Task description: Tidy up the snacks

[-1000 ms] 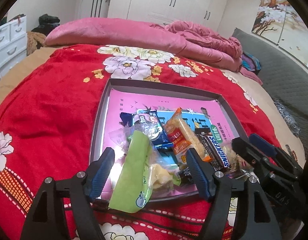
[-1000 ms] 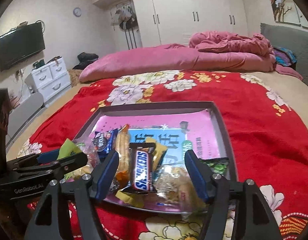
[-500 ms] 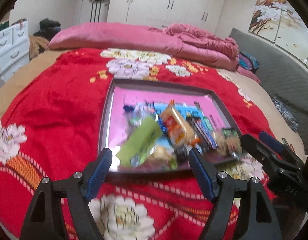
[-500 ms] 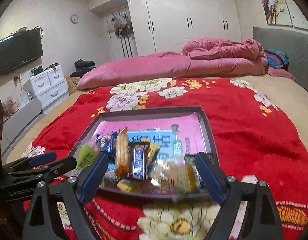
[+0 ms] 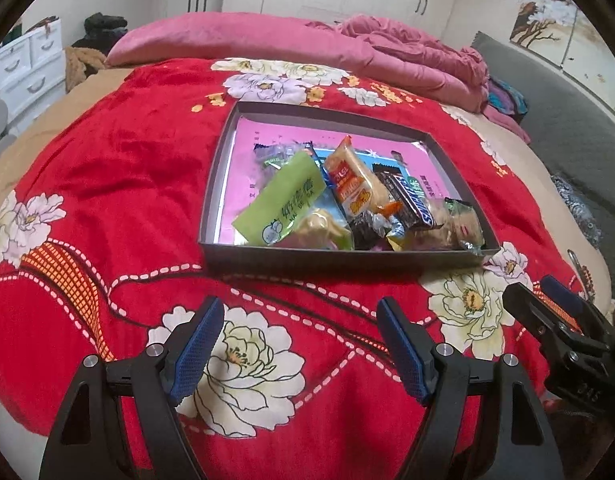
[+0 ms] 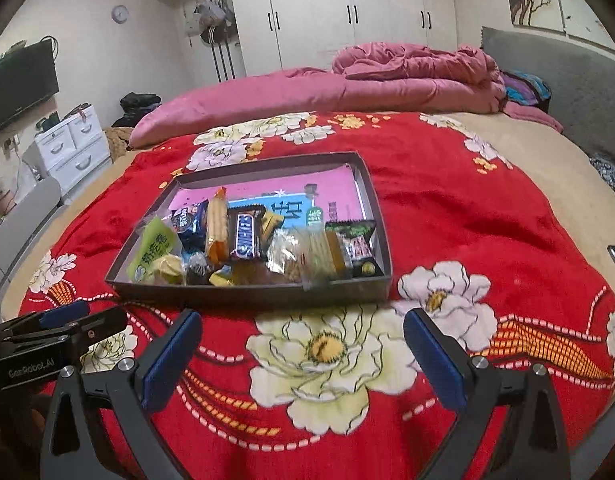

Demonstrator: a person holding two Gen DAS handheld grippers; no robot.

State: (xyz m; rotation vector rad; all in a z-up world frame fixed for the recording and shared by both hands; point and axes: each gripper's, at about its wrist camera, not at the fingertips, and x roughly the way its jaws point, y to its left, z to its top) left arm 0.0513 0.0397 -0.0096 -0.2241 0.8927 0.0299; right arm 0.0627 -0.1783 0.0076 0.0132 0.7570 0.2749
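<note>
Grey snack tray (image 5: pixel 347 258) beyond empty fingers (image 5: pixel 195 340)

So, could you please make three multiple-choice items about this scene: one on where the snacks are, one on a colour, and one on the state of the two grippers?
1. Where do the snacks lie?
A. In the shallow tray on the red blanket
B. On the pink pillow
C. On the white drawers

2. What colour is the long packet at the tray's left end?
A. Light green
B. Black
C. White

3. How are the two grippers?
A. Both open and empty, short of the tray
B. Both shut on a packet
C. One holds the Snickers bar

Answers:
1 A: every packet sits inside the tray on the red blanket.
2 A: the green packet is light green.
3 A: the left gripper and right gripper show only blanket between their pads; the Snickers bar lies in the tray.
</note>
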